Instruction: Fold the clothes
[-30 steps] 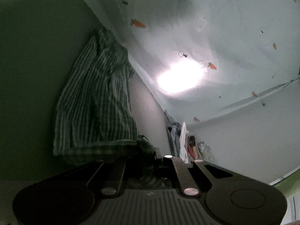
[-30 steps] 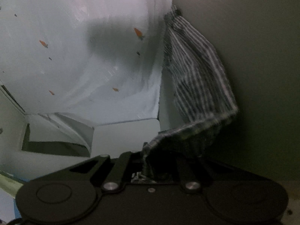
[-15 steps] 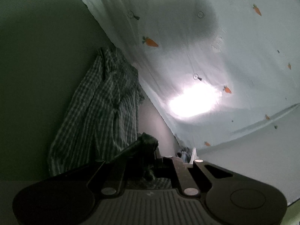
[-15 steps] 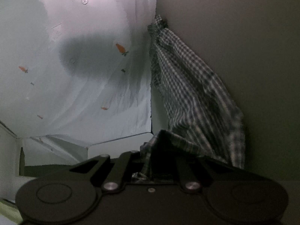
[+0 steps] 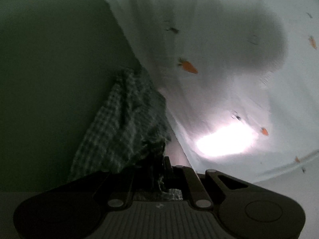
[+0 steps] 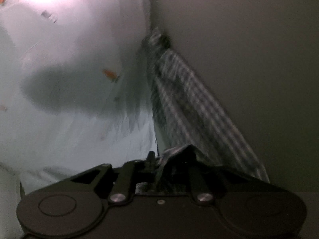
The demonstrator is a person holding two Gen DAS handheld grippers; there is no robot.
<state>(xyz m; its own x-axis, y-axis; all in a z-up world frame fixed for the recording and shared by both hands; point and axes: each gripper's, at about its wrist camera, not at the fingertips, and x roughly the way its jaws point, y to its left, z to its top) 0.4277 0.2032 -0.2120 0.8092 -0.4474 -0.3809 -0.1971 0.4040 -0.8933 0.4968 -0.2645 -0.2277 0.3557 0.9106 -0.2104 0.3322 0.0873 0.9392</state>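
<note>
The checked shirt (image 5: 121,131) stretches forward and up from both claws. The left claw (image 5: 162,171) is clenched on one end; the right claw (image 6: 159,165) is opening, cloth still between its jaws, beside the carrot-print sheet (image 5: 219,79).

Checked garment (image 5: 123,127) between plain surface (image 5: 49,79) and carrot-print sheet (image 5: 229,59)

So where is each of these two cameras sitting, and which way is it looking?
Left wrist: on the left gripper, looking forward along its fingers, shut on the checked garment; carrot-print sheet beyond.
Right wrist: on the right gripper, looking forward along its fingers, now opening, garment between them.
Both show the same garment and sheet; only gripper parts show, no hand.
</note>
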